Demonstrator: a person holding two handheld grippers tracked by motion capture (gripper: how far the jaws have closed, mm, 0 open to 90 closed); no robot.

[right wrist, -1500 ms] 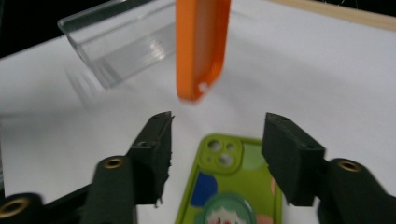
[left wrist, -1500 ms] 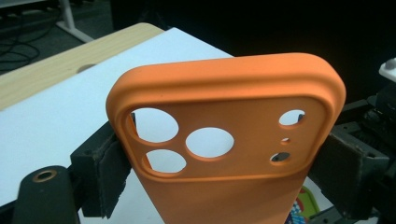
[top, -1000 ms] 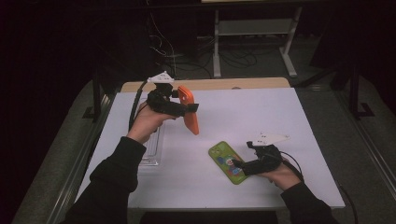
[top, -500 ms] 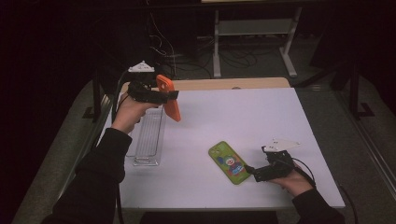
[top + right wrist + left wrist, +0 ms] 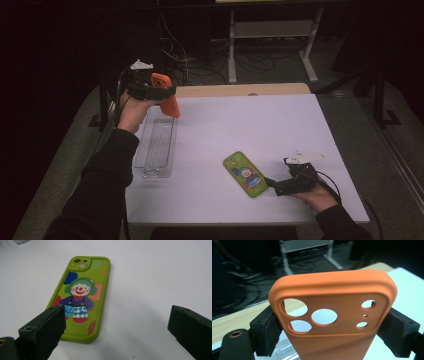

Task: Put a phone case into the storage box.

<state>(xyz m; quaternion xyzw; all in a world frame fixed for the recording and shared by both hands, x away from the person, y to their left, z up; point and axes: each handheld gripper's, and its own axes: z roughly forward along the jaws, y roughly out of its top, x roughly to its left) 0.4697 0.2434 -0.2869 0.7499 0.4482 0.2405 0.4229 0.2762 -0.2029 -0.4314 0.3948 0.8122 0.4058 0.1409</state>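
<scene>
- The left gripper [image 5: 167,95] is clamped on an orange phone case [image 5: 168,97], its pads pressing the two long edges near the camera cut-outs; the case hangs in the air above the far left corner of the white table [image 5: 260,125].
- A clear plastic tray [image 5: 156,145] lies on the table just below and slightly nearer than the held case, along the left edge.
- The right gripper [image 5: 272,183] rests at the near right with its jaws spread wide and nothing between them. The green phone case [image 5: 245,174] with a clown print lies flat just to its left, with one jaw looking to be over its near end in the right gripper view [image 5: 80,297].
- Step in hand, as I read it: carrying the orange case to the tray. To do it well, keep the squeeze steady, line the case's long side up with the tray's length, lower it until it rests on the ribbed floor, and only then release.
- Against the earlier frames: the left hand has carried the orange case from over the middle of the table to the far left. The right gripper's jaws have just been opening and nothing is between them; the green case lies where it lay.
</scene>
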